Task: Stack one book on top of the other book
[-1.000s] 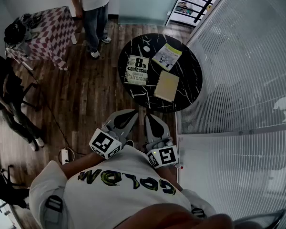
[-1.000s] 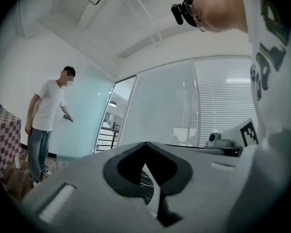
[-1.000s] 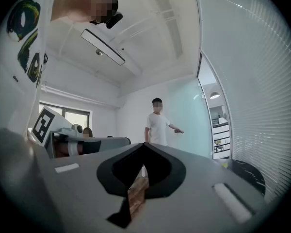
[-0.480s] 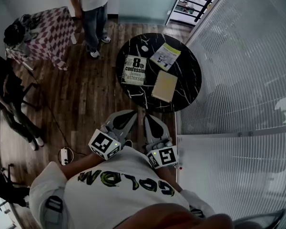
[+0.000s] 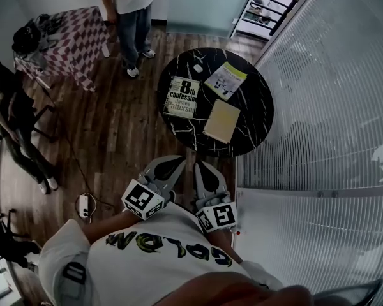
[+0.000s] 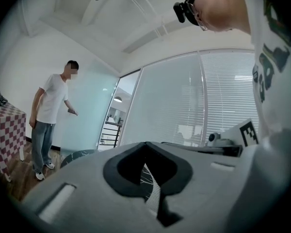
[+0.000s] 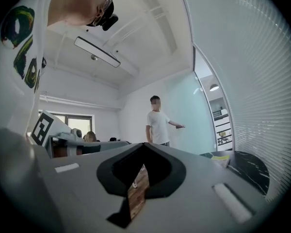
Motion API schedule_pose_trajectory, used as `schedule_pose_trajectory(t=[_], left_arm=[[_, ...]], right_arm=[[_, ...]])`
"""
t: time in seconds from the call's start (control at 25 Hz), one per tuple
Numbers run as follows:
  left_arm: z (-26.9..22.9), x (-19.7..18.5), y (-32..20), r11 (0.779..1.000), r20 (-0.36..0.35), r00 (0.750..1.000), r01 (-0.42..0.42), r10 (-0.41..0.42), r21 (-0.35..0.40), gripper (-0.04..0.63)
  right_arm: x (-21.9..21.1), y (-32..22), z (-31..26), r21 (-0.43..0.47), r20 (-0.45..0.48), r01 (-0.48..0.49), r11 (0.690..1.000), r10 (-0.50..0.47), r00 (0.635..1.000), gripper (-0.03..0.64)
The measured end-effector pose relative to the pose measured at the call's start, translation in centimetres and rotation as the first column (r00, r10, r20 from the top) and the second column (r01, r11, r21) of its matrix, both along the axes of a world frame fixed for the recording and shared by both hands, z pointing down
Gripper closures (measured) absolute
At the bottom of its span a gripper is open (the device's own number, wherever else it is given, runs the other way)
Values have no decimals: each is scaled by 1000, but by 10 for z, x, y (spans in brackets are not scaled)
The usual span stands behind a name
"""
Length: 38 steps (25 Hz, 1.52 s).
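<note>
Three books lie on the round black marble table point(image 5: 255, 116): a white one with "8th confession" on its cover point(image 5: 182, 97) at the left, a yellow-green and white one point(image 5: 225, 80) at the back, and a plain pale yellow one point(image 5: 221, 121) nearest me. My left gripper point(image 5: 177, 160) and right gripper point(image 5: 202, 166) are held side by side close to my chest, short of the table's near edge, both shut and holding nothing. In the left gripper view the jaws point(image 6: 146, 144) are pressed together; in the right gripper view the jaws point(image 7: 144, 145) meet likewise.
A person in a white shirt and jeans point(image 5: 133, 11) stands beyond the table on the wooden floor. A checkered-cloth table point(image 5: 73, 40) is at the upper left, chairs point(image 5: 16, 123) along the left. Blinds on glass walls point(image 5: 332, 107) run along the right.
The table and books have shifted slightly in the head view as I moved; both grippers sank a little lower in the picture, still shut and side by side.
</note>
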<state>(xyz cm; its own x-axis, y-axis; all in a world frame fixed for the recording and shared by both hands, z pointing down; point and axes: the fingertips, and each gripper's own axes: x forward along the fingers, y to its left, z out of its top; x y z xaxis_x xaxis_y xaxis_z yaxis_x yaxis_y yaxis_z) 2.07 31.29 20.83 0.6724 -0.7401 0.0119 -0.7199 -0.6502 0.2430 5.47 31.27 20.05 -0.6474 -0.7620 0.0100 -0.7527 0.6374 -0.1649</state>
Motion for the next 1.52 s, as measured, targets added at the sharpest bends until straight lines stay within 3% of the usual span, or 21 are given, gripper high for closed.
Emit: schedule_pose_trajectory(t=[0.48, 1.12, 1.52], left_arm=[[8, -28, -67, 998, -16, 998, 68, -68, -2, 592], [-2, -78, -199, 1000, -25, 1000, -12, 12, 12, 592], [6, -104, -240, 999, -15, 999, -39, 39, -4, 592]], right_arm=[[-21, -64, 5, 2, -9, 48, 999, -48, 999, 614], [-78, -195, -5, 10, -39, 1, 1000, -1, 999, 614], [-101, -236, 3, -9, -40, -30, 1000, 30, 999, 614]])
